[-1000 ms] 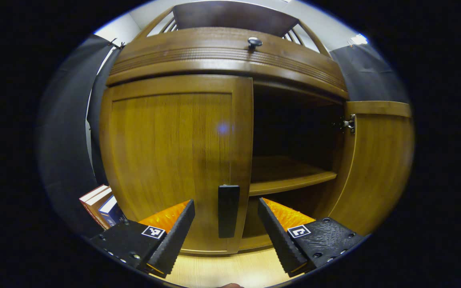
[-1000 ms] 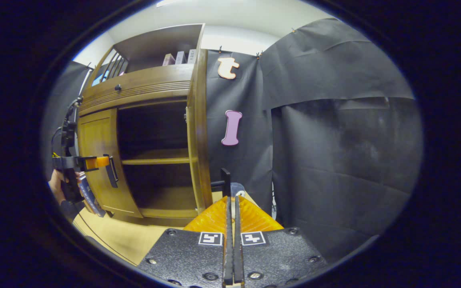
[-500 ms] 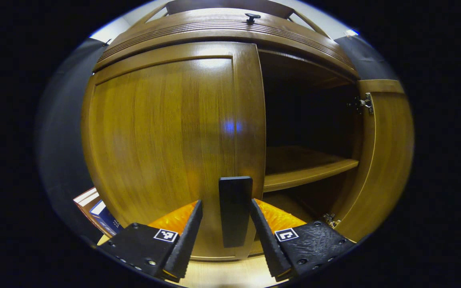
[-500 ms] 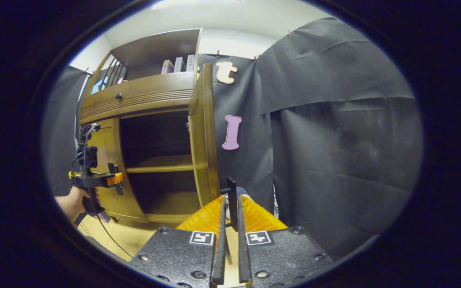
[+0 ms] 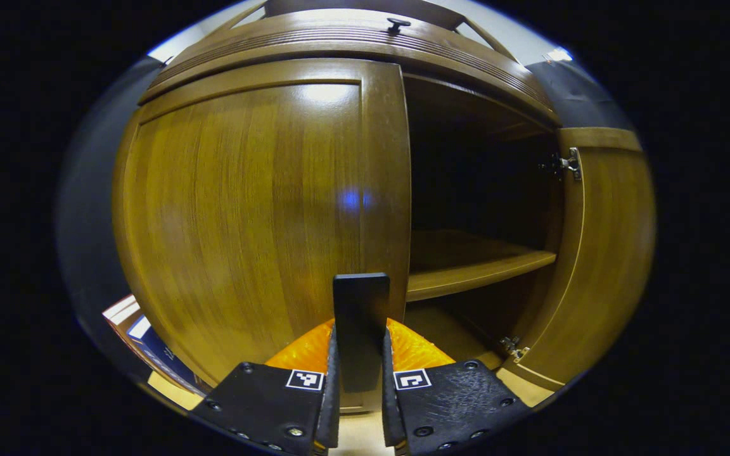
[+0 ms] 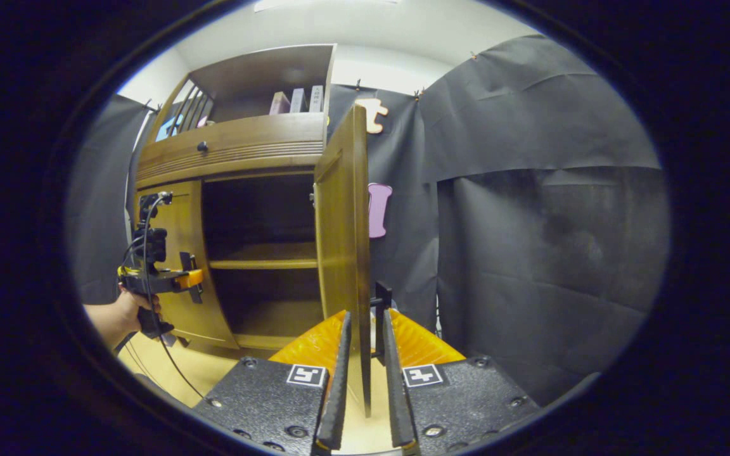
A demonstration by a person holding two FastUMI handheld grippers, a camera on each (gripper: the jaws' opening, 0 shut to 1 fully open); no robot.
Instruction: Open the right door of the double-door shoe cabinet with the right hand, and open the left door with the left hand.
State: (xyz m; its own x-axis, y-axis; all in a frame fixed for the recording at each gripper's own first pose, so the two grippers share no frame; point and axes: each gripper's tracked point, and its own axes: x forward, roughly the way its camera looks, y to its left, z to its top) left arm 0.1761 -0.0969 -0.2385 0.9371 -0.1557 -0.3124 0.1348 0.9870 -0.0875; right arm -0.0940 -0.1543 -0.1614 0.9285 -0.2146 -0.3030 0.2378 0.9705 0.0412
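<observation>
While left door (image 5: 244,209) seems closed, right door (image 6: 343,240) swung wide.

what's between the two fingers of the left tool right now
The left door's handle: in the left gripper view it stands upright between the left tool's fingers, which press on it from both sides.

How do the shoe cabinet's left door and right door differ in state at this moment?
The left door sits shut against the cabinet; the right door is swung wide open. The left gripper clamps the left door's handle; the right gripper straddles the right door's edge, unclamped. Both are brown wood.
</observation>
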